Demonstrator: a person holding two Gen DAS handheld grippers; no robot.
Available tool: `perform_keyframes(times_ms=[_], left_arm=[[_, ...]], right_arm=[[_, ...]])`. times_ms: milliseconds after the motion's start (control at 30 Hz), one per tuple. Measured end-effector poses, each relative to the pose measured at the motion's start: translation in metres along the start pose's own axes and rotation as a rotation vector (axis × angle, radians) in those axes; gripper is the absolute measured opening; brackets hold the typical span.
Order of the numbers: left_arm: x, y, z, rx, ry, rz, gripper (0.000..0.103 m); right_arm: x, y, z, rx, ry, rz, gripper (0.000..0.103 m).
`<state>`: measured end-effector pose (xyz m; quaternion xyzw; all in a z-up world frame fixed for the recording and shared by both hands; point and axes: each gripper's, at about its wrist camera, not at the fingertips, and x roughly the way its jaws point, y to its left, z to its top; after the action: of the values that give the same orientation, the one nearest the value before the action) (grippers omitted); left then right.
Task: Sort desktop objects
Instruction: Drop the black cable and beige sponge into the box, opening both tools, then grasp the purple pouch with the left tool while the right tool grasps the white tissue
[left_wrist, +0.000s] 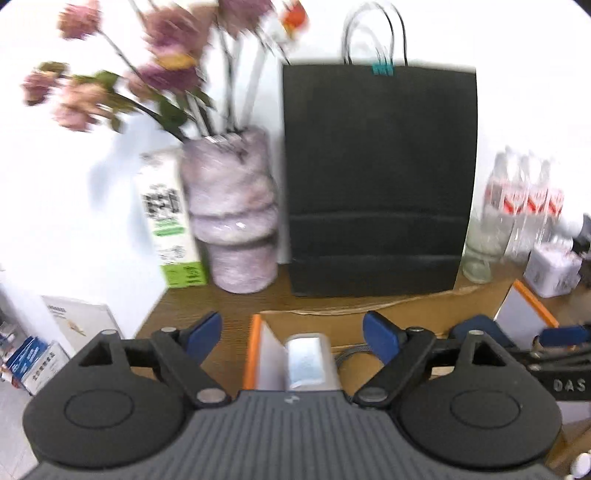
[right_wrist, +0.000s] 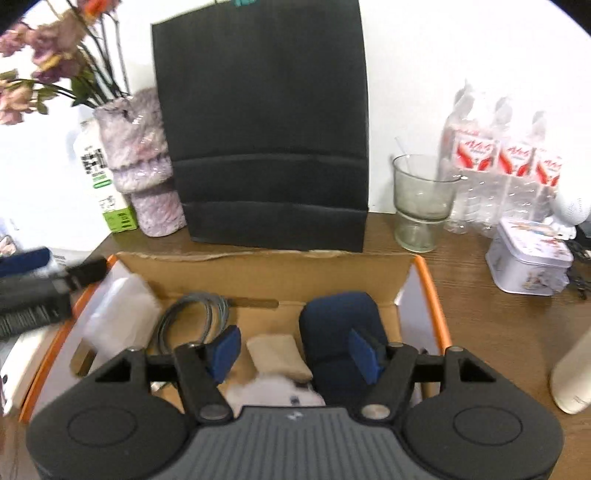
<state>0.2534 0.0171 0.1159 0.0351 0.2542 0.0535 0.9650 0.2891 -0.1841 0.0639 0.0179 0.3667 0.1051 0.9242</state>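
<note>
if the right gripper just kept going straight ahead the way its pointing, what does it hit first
Probably the beige pouch lying in the cardboard box, right ahead of the open right gripper; the navy case sits just to its right. Depth is hard to judge.

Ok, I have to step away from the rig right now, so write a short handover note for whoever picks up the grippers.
Left gripper: open, empty, at the left edge of the cardboard box.
Right gripper: open, empty, over the box.
In the box: grey cable, navy case, beige pouch, a white packet.
Still out on the desk: white tin, glass cup, water bottles, a cream bottle.
Left to do: sort those, likely starting with the tin.
</note>
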Motion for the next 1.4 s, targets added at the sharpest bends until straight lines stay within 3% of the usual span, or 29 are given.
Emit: perform_keyframes(times_ms=[100,200,267,367,600,733,767,833,1100,1333,1400], left_arm=[[-0.045,0.009,-0.014,-0.020,-0.053,-0.018,0.101],[-0.095,0.015,-0.055,-0.041,-0.089,-0.038,0.103],[-0.115,0.015,-0.087,-0.044,-0.063,-0.061,0.103],[-0.137,0.010,-0.135,-0.055,0.047,-0.048,0.103],[-0.193,0.009,-0.209,-0.107,0.024,-0.146,0.103],[-0.197,-0.001,-0.238,-0.011,0.040,-0.097,0.103],[-0.198,-0.004,-0.241,0.012,0.055,-0.070,0.103],[-0.206,-0.007,-0.244,0.033,0.001,-0.071,0.103],[-0.208,-0.029,-0.246,0.172,-0.019,-0.073,0.103],[-0.204,-0.024,-0.243,0.134,0.004,-0.085,0.103],[-0.202,-0.015,-0.237,0.088,0.010,-0.159,0.103]], right_arm=[[-0.033,-0.007,-0.024,-0.016,-0.037,0.009,0.072],[-0.070,-0.015,-0.066,-0.021,-0.045,0.055,0.076],[-0.090,-0.020,-0.097,-0.023,-0.037,0.083,0.078],[-0.118,-0.024,-0.148,-0.025,-0.036,0.056,0.078],[-0.177,-0.014,-0.246,-0.084,-0.116,0.047,0.085],[-0.182,-0.009,-0.279,-0.062,-0.112,0.119,0.085],[-0.182,-0.007,-0.284,-0.070,-0.113,0.121,0.085],[-0.189,0.002,-0.289,-0.126,-0.183,0.067,0.088],[-0.182,-0.002,-0.286,-0.090,-0.143,0.066,0.089],[-0.185,-0.001,-0.289,-0.095,-0.166,0.061,0.086],[-0.187,0.000,-0.289,-0.096,-0.180,0.054,0.080]])
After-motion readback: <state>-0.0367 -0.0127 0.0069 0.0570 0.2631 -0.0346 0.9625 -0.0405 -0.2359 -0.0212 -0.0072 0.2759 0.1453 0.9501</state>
